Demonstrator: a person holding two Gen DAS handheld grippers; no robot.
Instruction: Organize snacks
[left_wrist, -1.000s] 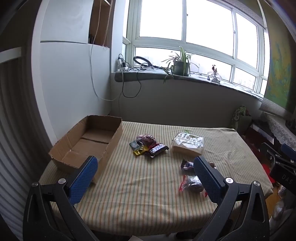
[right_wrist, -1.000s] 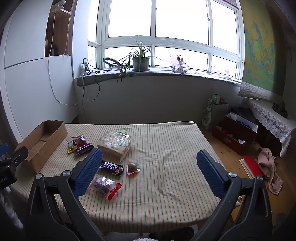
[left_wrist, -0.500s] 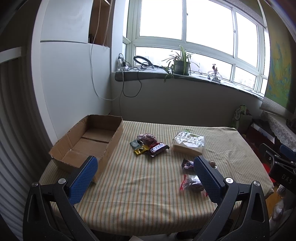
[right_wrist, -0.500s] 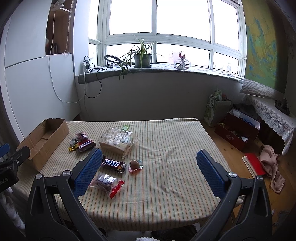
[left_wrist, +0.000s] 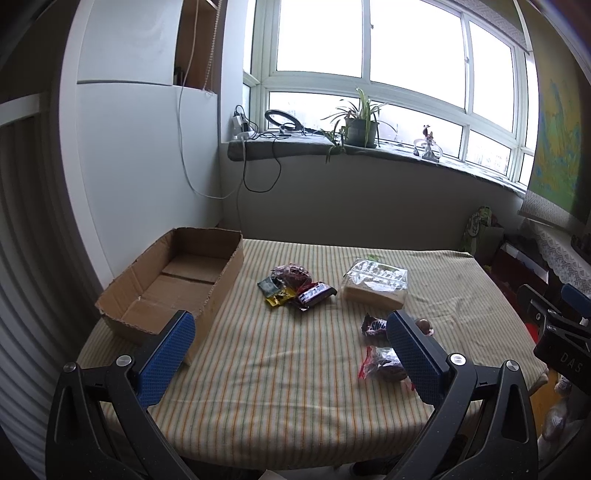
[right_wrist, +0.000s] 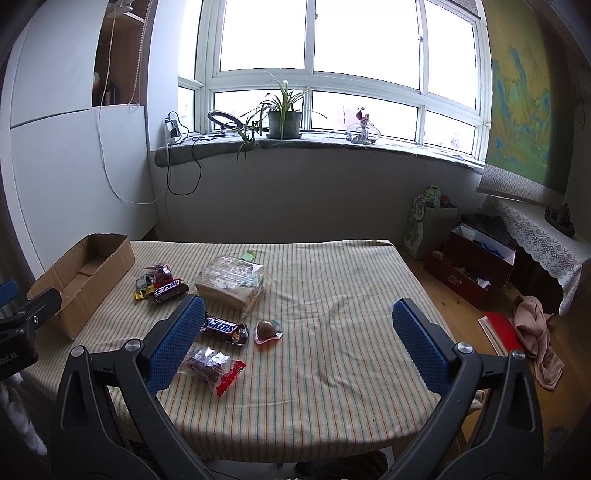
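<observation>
Both grippers empty and held off the near edge of the tabletop; no snack picked yet.

Left gripper (left_wrist: 286, 349) and right gripper (right_wrist: 308, 341): blue textured pads wide apart, nothing between them. Nearest the near edge lies a crinkly clear packet with red end (right_wrist: 210, 365); just beyond it a brown Snickers bar (right_wrist: 224, 328) and a round chocolate in clear wrap (right_wrist: 269, 329). Mid-table sits a clear-wrapped tan block (right_wrist: 231, 282); a cluster of small dark and yellow wrappers (right_wrist: 160, 286) lies nearer the open brown cardboard box (left_wrist: 173, 280) at the left edge. Risks, judged: slick film could slip from the pads; a low pinch could snag the striped cloth (right_wrist: 332, 354) and drag neighbours; the round chocolate could roll off.
</observation>
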